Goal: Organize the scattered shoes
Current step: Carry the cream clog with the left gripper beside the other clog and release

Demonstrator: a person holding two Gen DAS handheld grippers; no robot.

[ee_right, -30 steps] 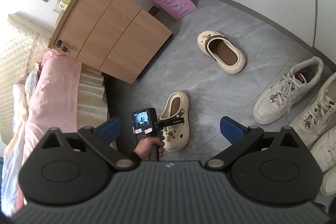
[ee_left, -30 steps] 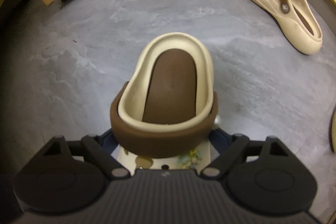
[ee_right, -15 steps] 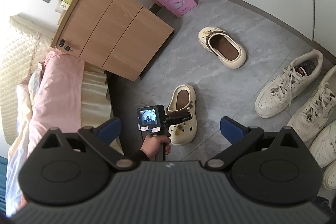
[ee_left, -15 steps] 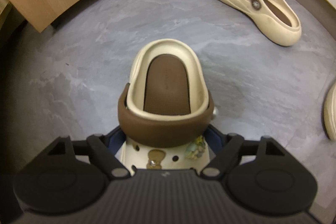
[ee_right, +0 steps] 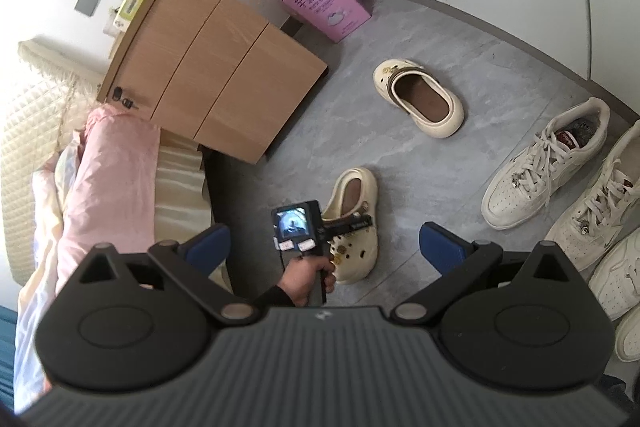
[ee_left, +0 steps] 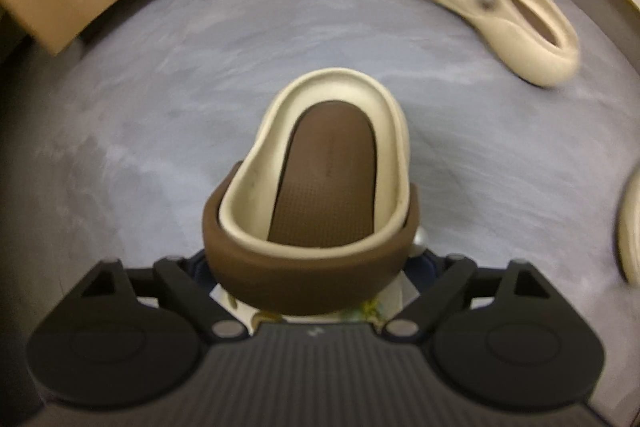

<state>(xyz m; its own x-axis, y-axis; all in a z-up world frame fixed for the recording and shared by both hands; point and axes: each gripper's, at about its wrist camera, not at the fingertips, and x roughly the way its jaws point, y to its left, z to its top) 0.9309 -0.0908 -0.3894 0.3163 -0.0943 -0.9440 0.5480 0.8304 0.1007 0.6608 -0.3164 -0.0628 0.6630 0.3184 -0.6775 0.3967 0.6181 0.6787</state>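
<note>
A cream clog [ee_left: 328, 163] with a brown strap and brown insole fills the left wrist view, heel pointing away. My left gripper [ee_left: 314, 263] is shut on its front part, which carries charms. From above in the right wrist view, a hand [ee_right: 304, 277] holds that gripper on the same clog [ee_right: 354, 195]. The matching clog [ee_left: 492, 11] lies on the grey floor farther off, also visible from above [ee_right: 420, 101]. My right gripper [ee_right: 326, 245] hangs high over the floor, open and holding nothing.
Several white sneakers [ee_right: 548, 163] are lined up along the right; the tip of one white sneaker [ee_left: 630, 231] shows at the left wrist view's right edge. A wooden nightstand [ee_right: 216, 75], a pink box [ee_right: 324, 3] and a bed with pink bedding [ee_right: 108, 187] stand at the left.
The left gripper has carried the held clog a little to the right across the floor, toward the other clog and the sneakers. The left wrist view is now motion-blurred. The right gripper stays open above.
</note>
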